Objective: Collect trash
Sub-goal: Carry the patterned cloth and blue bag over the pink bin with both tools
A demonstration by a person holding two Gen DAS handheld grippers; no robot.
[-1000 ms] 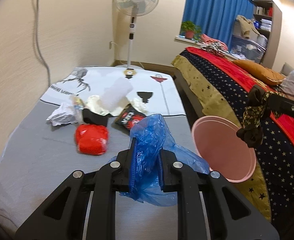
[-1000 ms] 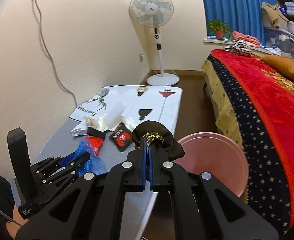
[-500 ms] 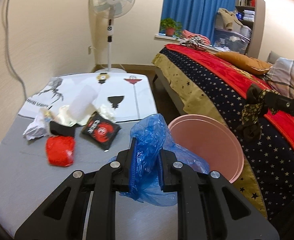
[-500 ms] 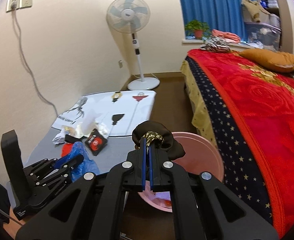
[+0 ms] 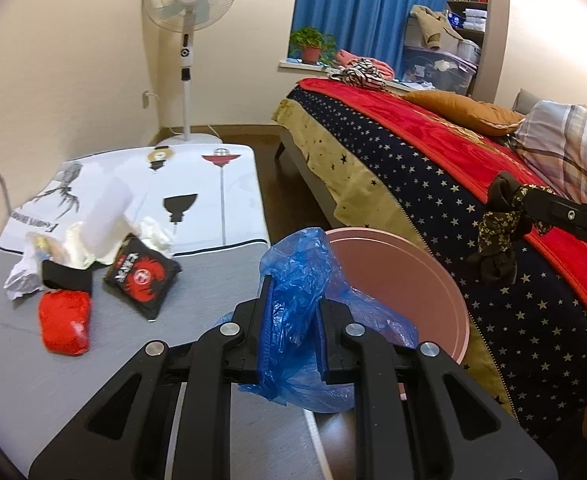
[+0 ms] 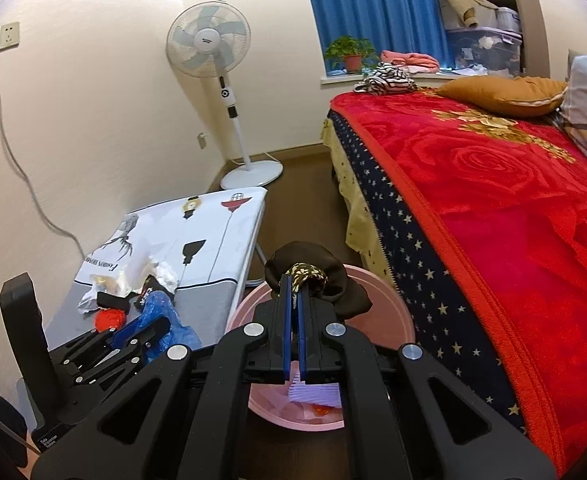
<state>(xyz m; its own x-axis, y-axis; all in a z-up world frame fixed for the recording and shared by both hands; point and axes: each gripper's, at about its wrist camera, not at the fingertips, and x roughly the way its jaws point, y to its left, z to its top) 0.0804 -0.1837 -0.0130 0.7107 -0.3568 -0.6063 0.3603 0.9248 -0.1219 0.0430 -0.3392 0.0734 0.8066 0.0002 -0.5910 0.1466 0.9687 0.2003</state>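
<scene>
Blue plastic bag [image 5: 293, 312] is clamped in left gripper [image 5: 292, 316], brown scrunchie [image 6: 317, 280] pinched in right gripper [image 6: 292, 304] above pink bin [image 6: 393, 300], prob. for dropping in. Wrappers w/ red packet [image 5: 65, 322] remain on table [image 5: 21, 380].

The right gripper [image 6: 292, 280] pinches a dark brown cloth [image 6: 317, 280] (a patterned band wrapped round it) above the pink bin [image 6: 393, 316], which holds scraps. Lower left, the left gripper [image 6: 149, 330] grips a blue plastic bag [image 6: 161, 312] over the table [image 6: 213, 236].
</scene>
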